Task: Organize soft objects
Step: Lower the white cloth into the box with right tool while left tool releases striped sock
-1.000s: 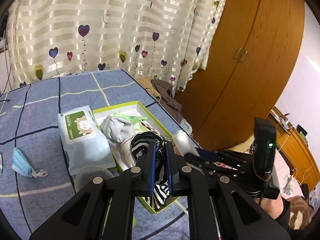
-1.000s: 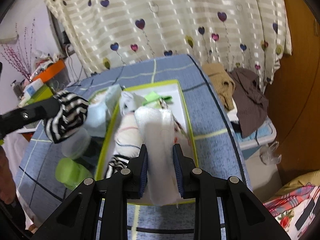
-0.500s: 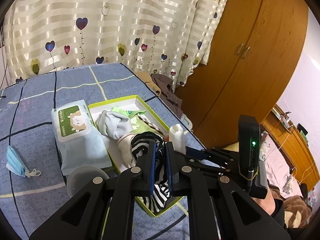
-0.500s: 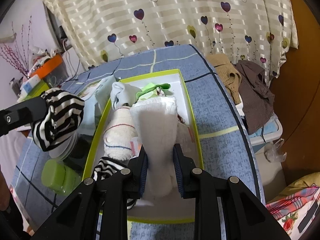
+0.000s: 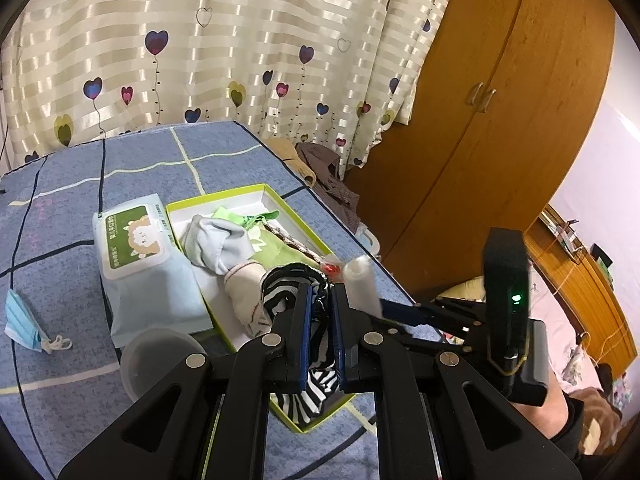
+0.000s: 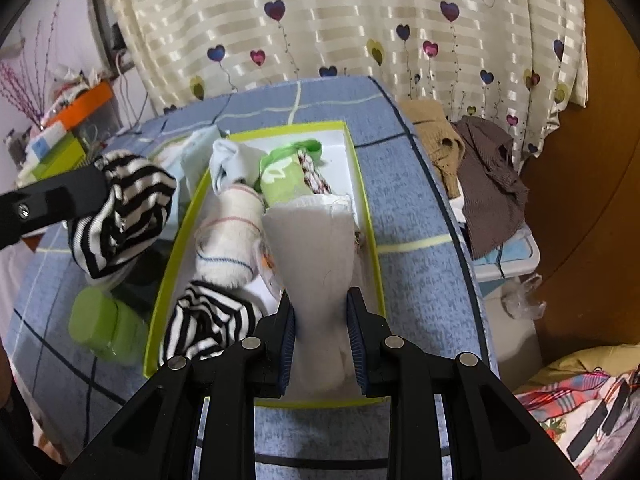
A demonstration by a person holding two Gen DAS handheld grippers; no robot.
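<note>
A green-rimmed white box (image 5: 244, 194) (image 6: 362, 200) sits on the blue bed and holds a grey sock (image 5: 216, 240), a cream sock (image 6: 232, 240), a green sock (image 6: 280, 176) and a black-and-white striped sock (image 6: 208, 324). My left gripper (image 5: 319, 300) is shut on another black-and-white striped sock (image 5: 288, 284) (image 6: 124, 216), held above the box's near left side. My right gripper (image 6: 320, 316) is shut on a white sock (image 6: 316, 248) (image 5: 360, 280), held over the box's right half.
A wet-wipes pack (image 5: 140, 252) lies left of the box. A blue face mask (image 5: 20, 316) lies further left. A clear lid (image 5: 160, 356) and a green container (image 6: 104, 320) sit near the box's near left corner. Clothes (image 6: 472, 160) hang off the bed's right edge by a wardrobe (image 5: 500, 120).
Both grippers have risen and drawn back a little from the box, each still holding its sock. The white sock now hangs lower over the box's right half.
</note>
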